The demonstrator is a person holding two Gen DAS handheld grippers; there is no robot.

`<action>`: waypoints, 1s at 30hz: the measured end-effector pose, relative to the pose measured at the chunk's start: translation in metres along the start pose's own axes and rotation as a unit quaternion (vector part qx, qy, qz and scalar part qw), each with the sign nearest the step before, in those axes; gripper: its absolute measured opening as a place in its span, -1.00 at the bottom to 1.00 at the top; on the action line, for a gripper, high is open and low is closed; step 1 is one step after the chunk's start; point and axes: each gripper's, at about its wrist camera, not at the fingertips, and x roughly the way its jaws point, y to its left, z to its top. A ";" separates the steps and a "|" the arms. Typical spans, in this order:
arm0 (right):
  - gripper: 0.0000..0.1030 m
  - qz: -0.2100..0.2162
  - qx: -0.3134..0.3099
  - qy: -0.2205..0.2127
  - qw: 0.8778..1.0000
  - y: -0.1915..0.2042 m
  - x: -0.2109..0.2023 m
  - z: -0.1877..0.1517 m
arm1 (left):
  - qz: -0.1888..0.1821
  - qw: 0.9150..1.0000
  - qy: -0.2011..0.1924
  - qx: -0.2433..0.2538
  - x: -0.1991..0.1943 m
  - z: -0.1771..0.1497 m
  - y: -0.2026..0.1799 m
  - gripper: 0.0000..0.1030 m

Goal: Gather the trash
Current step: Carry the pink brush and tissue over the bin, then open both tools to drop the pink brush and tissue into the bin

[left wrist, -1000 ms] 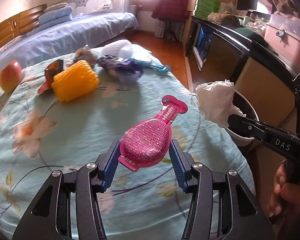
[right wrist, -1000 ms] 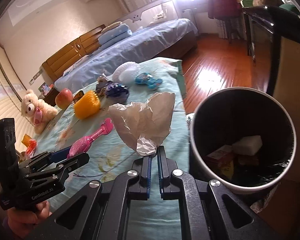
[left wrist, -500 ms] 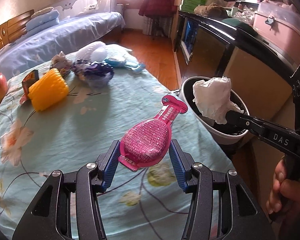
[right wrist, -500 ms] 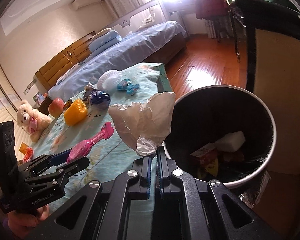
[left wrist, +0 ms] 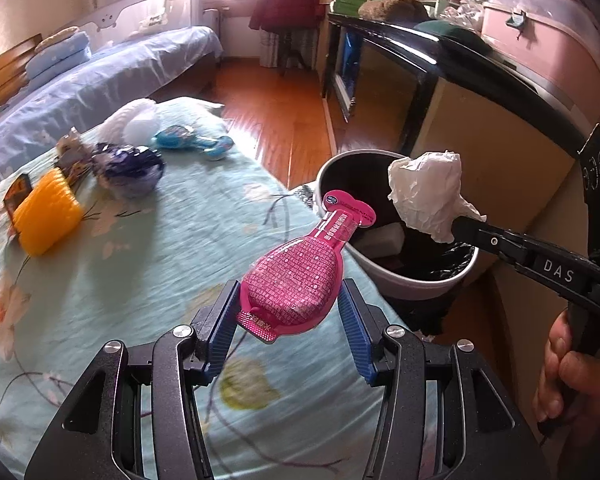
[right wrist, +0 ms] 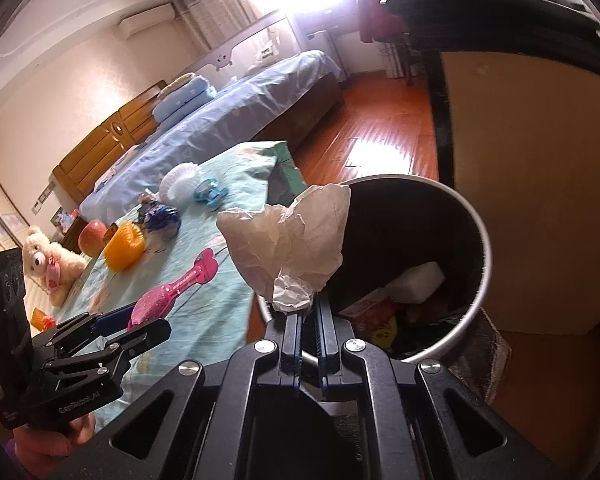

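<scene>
My left gripper (left wrist: 290,300) is shut on a pink blister packet (left wrist: 300,276) and holds it above the bed's right edge, beside the trash bin (left wrist: 404,280). My right gripper (right wrist: 309,308) is shut on a crumpled white tissue (right wrist: 292,244) and holds it over the near rim of the bin (right wrist: 482,236). The bin has a black liner and holds a white block and coloured wrappers. The tissue also shows in the left wrist view (left wrist: 428,192), above the bin. The packet also shows in the right wrist view (right wrist: 172,292).
On the floral bedspread (left wrist: 120,264) lie a yellow corn-shaped toy (left wrist: 46,216), a purple wrapper (left wrist: 130,170), a white brush (left wrist: 130,124) and a blue toy (left wrist: 196,144). A dark cabinet (left wrist: 460,80) stands behind the bin. A teddy bear (right wrist: 50,260) and apple (right wrist: 92,236) lie far left.
Both grippers have moved right toward the bin. The tissue went from beside the bin to over its rim. The pink packet now hangs at the bed's edge by the bin.
</scene>
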 end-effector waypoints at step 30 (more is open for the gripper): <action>-0.89 -0.025 0.034 0.011 0.999 -0.056 0.014 0.020 | -0.009 0.999 0.033 0.041 0.059 0.041 -0.053 -0.05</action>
